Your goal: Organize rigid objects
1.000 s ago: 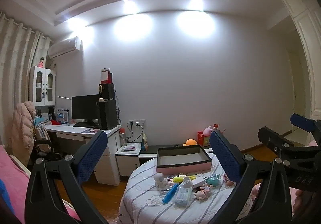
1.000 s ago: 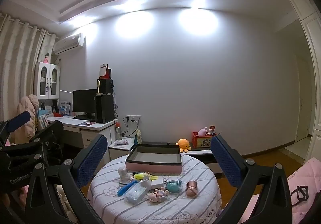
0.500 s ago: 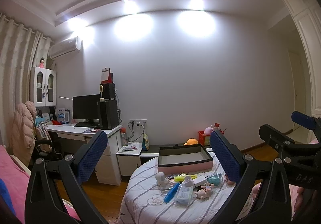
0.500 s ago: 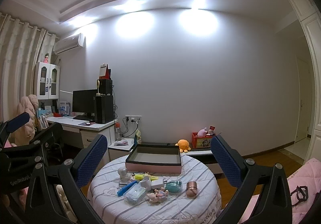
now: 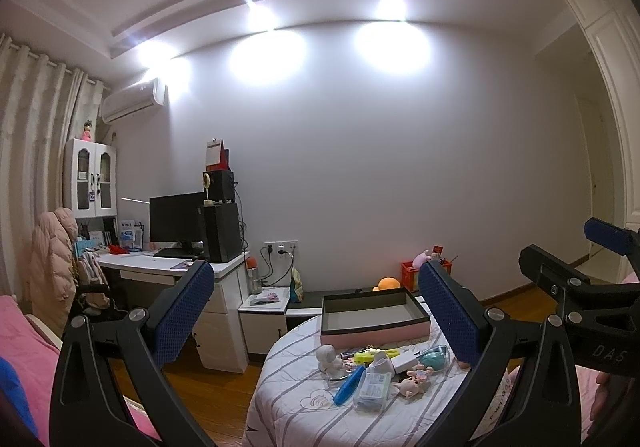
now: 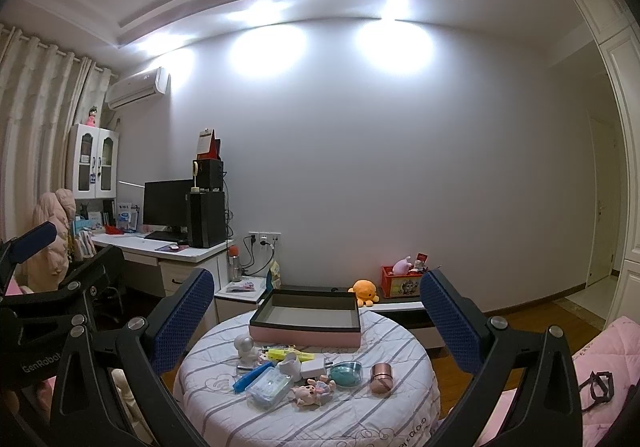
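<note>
Both grippers hang in the air, short of the round worktop (image 6: 372, 419). The left gripper (image 5: 316, 311) has its jaws spread wide with nothing between them, and the right gripper (image 6: 316, 317) is the same, gaping and holding nothing.

Seen between the right jaws, the open box (image 6: 306, 317) sits at the far side of the worktop, its floor mostly hidden behind its near pink wall. In front of it lies the clutter: a white figure (image 6: 246, 345), a yellow item (image 6: 286, 354) partly covered by what lies on it, a blue stick (image 6: 252, 377), a clear case (image 6: 269, 387), a white block (image 6: 313, 369), a teal dish (image 6: 345, 374), a pink doll (image 6: 312, 393) and a pink cylinder (image 6: 381, 378). Several overlap, so their edges are hard to separate.

From the left wrist, the same pile sits low and towards the right jaw, and that jaw hides the cylinder and cuts off the dish (image 5: 434, 357). The box (image 5: 374, 315) stands clear between the jaws. The right gripper's frame (image 5: 580, 307) pokes in at the edge, only partly in frame.
</note>
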Available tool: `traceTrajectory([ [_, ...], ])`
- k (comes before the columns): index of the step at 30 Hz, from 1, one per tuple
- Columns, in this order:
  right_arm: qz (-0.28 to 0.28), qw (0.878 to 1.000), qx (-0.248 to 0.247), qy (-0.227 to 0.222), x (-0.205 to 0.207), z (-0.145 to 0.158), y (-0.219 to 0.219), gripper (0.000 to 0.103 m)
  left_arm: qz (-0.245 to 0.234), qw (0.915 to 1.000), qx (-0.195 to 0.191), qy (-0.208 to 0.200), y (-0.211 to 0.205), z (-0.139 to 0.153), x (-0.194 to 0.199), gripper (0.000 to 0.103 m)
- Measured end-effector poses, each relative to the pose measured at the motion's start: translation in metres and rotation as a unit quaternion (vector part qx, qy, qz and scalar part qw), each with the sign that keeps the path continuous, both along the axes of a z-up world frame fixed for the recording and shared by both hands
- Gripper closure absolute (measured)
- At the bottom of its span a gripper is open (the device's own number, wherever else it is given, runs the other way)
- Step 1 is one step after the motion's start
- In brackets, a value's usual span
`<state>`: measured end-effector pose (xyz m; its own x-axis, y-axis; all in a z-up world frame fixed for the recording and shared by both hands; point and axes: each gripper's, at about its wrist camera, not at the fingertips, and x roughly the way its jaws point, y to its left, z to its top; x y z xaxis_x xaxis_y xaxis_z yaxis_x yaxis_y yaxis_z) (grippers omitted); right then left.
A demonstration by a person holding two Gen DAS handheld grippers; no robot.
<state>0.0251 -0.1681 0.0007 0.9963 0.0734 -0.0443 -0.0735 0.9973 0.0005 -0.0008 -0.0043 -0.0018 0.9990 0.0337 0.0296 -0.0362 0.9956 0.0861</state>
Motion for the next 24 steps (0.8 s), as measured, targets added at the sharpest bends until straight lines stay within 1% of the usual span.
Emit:
traceTrajectory([
  [24, 0.000, 1.000, -0.002, -0.002, -0.0002, -0.0002, -0.0017, 0.000, 0.003, 1.0000, 0.004, -0.003, 0.0026, -0.0008, -0.0022, 0.000],
])
